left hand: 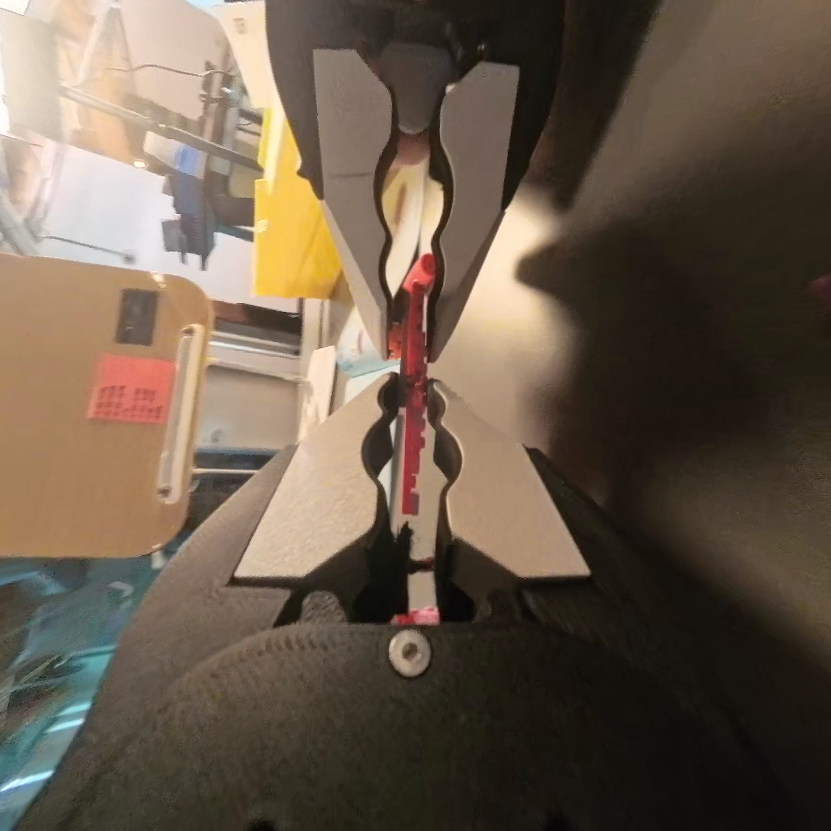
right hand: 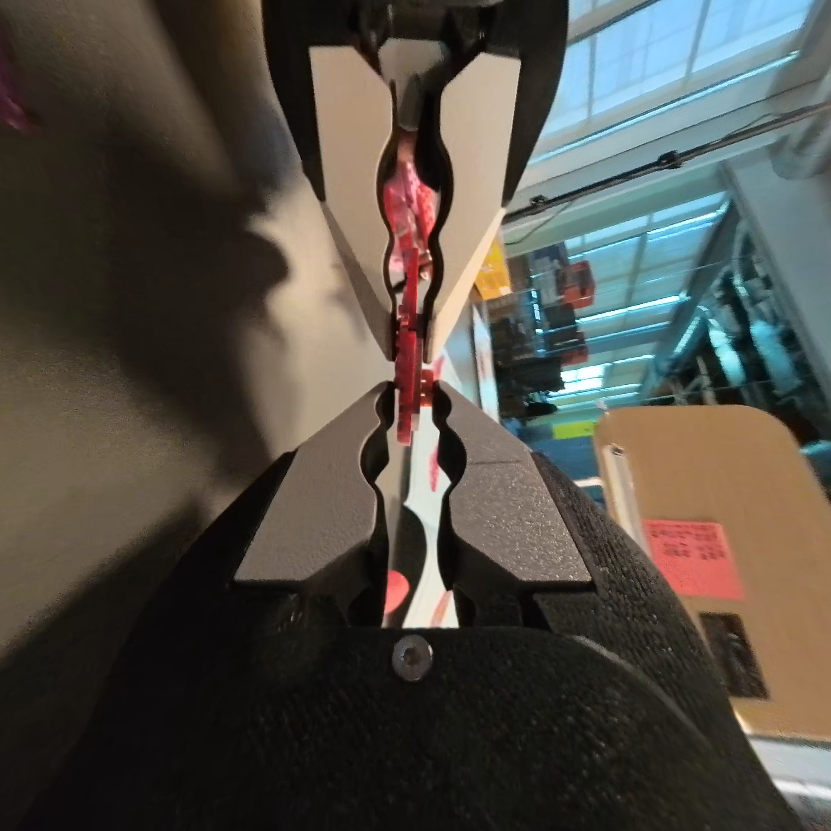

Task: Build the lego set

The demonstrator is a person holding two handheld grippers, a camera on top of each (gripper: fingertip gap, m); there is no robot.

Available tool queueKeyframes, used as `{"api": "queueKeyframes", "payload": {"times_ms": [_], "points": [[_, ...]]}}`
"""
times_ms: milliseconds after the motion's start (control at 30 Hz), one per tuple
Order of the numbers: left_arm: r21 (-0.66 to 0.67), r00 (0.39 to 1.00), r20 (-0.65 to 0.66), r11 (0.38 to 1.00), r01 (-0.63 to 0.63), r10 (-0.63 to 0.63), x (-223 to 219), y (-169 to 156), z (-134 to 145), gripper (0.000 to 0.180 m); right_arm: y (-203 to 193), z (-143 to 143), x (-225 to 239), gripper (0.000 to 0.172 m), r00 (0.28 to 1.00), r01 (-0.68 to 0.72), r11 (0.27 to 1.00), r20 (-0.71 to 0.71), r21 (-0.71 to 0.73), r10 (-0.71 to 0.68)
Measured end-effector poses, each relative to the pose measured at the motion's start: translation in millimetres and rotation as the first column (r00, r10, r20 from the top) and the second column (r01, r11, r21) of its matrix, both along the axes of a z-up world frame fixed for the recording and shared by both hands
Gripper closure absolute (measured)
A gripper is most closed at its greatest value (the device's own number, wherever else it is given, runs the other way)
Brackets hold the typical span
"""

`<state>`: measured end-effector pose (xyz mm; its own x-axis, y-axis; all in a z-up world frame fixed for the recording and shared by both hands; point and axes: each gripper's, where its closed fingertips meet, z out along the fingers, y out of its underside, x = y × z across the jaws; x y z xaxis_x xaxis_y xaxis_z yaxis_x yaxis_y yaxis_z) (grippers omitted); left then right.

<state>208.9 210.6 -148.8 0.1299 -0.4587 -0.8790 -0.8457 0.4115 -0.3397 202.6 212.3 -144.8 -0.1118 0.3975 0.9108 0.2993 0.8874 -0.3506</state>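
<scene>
Both grippers, left and right, are clamping a thin, stiff-looking red strip at twelve o'clock, edge-on.

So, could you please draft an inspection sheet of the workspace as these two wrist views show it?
Surface: pale tabletop, partly in shadow.
Handled things: thin red toothed piece between both grippers' fingertips; a second red part beside it.
Clutter: tan box bearing a red sticker; yellow sheet.
Grippers: left gripper nearly shut around the red piece; right gripper likewise, meeting it tip to tip.
Cables: dark lines overhead in front of the windows.
Surroundings: wire shelving with dark boxes; windows.
</scene>
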Motion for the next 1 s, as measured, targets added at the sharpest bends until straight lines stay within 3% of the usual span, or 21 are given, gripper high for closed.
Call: {"api": "queueKeyframes", "payload": {"times_ms": [133,400,567,800,1000], "points": [[-0.153,0.996,0.084,0.987,0.055,-0.043,1.4,-10.7,-3.6,0.170,-11.0,-4.3,0.8,0.158,0.997,-0.076,0.981,0.008,-0.181,0.079],[-0.228,0.976,0.215,0.971,0.074,-0.024,1.3,-11.0,1.2,0.170,-12.2,2.0,1.7,0.157,0.994,-0.108,0.970,-0.045,-0.217,0.101],[-0.242,0.973,0.230,0.968,0.069,-0.012,0.6,-10.2,1.5,0.170,-12.0,3.3,2.0,0.157,0.993,-0.116,0.969,-0.058,-0.220,0.105],[-0.187,0.986,0.094,0.975,-0.116,0.135,-2.3,7.0,-8.9,0.170,5.3,-7.7,0.3,0.156,0.999,0.014,0.995,0.032,0.102,-0.018],[-0.146,0.976,0.039,0.968,-0.205,0.213,-5.2,12.9,-7.9,0.170,15.2,-8.6,0.1,0.157,0.991,0.098,0.977,0.071,0.188,-0.114]]}}
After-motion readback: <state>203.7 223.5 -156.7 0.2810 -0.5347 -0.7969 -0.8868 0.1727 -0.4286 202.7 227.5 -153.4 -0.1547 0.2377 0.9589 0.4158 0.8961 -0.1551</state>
